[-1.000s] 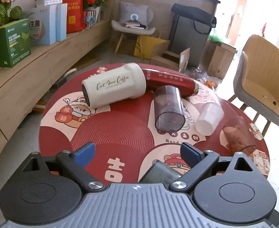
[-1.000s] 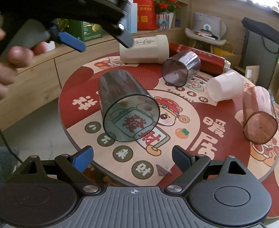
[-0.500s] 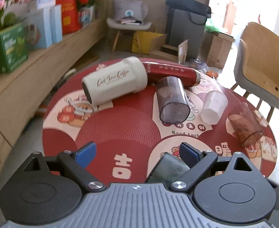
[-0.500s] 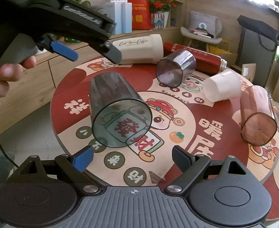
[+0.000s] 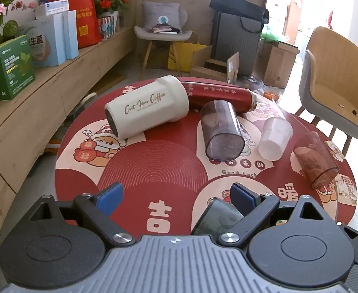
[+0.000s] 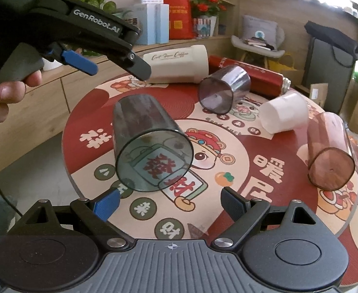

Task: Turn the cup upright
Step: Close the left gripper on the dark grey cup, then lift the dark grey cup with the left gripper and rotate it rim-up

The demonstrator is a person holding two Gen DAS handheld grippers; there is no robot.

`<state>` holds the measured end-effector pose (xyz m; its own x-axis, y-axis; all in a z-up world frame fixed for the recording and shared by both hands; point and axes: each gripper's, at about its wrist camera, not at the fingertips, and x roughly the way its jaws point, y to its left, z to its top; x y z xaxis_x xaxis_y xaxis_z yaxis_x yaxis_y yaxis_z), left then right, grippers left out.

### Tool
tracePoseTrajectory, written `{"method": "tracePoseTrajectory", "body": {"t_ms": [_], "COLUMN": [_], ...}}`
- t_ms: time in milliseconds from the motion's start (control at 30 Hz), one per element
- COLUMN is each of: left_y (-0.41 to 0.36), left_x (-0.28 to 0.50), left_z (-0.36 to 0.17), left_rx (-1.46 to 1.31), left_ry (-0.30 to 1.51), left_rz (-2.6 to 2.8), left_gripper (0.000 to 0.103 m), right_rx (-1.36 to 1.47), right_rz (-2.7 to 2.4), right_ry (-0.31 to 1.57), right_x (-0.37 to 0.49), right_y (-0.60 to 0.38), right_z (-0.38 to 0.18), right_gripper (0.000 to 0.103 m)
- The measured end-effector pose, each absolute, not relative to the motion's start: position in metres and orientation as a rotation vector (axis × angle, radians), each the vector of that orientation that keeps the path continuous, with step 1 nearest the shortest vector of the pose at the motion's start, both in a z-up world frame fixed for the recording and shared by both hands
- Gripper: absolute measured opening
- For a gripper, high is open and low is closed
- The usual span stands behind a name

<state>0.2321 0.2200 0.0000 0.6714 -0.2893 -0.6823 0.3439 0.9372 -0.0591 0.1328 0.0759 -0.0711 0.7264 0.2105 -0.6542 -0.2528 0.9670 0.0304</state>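
Observation:
A smoky grey-green cup (image 6: 149, 146) lies on its side on the round red table (image 6: 271, 146), just ahead of my open, empty right gripper (image 6: 170, 201). In the left wrist view the same cup (image 5: 218, 218) shows partly hidden behind my right finger. My left gripper (image 5: 179, 195) is open and empty above the table's near left edge; it also shows in the right wrist view (image 6: 88, 46), held above the cup. A purple-grey cup (image 5: 221, 134), a white cup (image 5: 274, 138) and a reddish-brown cup (image 5: 315, 158) also lie on their sides.
A cream coffee tumbler (image 5: 147, 109) and a red bottle (image 5: 220, 95) lie at the table's far side. A wooden shelf (image 5: 32, 112) with boxes runs along the left. A tan chair (image 5: 337, 80) stands at the right.
My right gripper has moved closer to the grey-green cup, which now looks larger. My left gripper has shifted slightly. The cups have not moved.

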Motion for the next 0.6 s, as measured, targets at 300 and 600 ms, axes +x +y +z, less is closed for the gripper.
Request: {"method": "tracePoseTrajectory", "body": {"t_ms": [300, 600], "left_y": [0.194, 0.206], "left_x": [0.268, 0.256], "left_z": [-0.020, -0.027], "left_rx": [0.056, 0.057], "left_ry": [0.803, 0.843], "left_rz": [-0.425, -0.490], "left_gripper": [0.095, 0.093], "right_rx": [-0.023, 0.001], "right_rz": [0.228, 0.172], "right_ry": [0.713, 0.728], "right_x": [0.139, 0.145], "right_y": [0.066, 0.047], "right_z": [-0.070, -0.073], "right_gripper": [0.088, 0.088]}}
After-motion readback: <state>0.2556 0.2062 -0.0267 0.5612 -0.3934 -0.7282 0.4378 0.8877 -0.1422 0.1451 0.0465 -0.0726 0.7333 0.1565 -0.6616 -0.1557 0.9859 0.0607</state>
